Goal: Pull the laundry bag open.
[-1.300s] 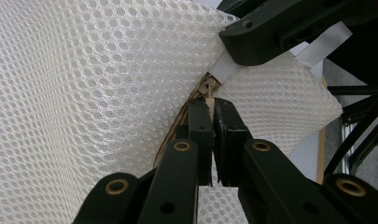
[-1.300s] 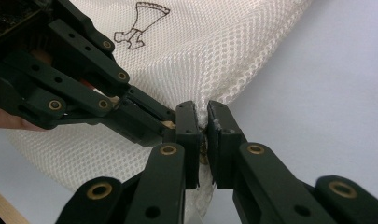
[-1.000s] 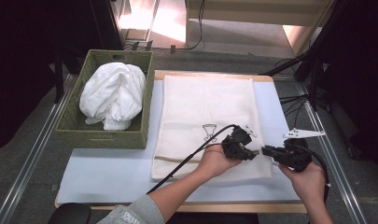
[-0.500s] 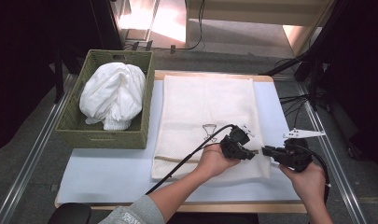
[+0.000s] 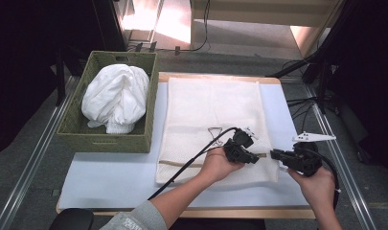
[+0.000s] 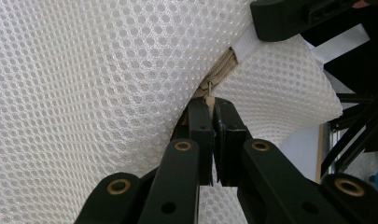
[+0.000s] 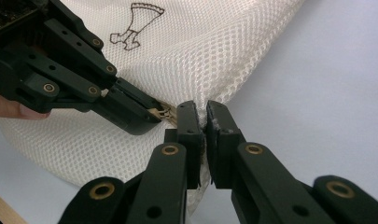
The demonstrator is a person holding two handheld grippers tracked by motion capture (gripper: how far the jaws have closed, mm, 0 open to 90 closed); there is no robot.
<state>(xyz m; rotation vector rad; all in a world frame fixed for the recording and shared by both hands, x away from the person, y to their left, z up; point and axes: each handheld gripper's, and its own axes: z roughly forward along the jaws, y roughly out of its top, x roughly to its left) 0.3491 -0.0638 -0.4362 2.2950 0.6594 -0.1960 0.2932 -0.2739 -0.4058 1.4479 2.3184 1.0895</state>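
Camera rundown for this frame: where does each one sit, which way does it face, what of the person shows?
High view: above the person's side, looking forward and down on the table; both forearms, left gripper and right gripper at the mesh laundry bag; basket at left.
Left gripper view: along its jaws, shut on the zipper pull.
Right gripper view: along its jaws, shut on the bag's edge.
Shared: both gripper views show the zipper end and the other gripper.

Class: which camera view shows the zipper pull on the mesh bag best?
The left gripper view: the zipper pull hangs close up, just above the shut left gripper. The right gripper view shows it small, partly hidden by that gripper's jaw. In the high view it is too small to tell.
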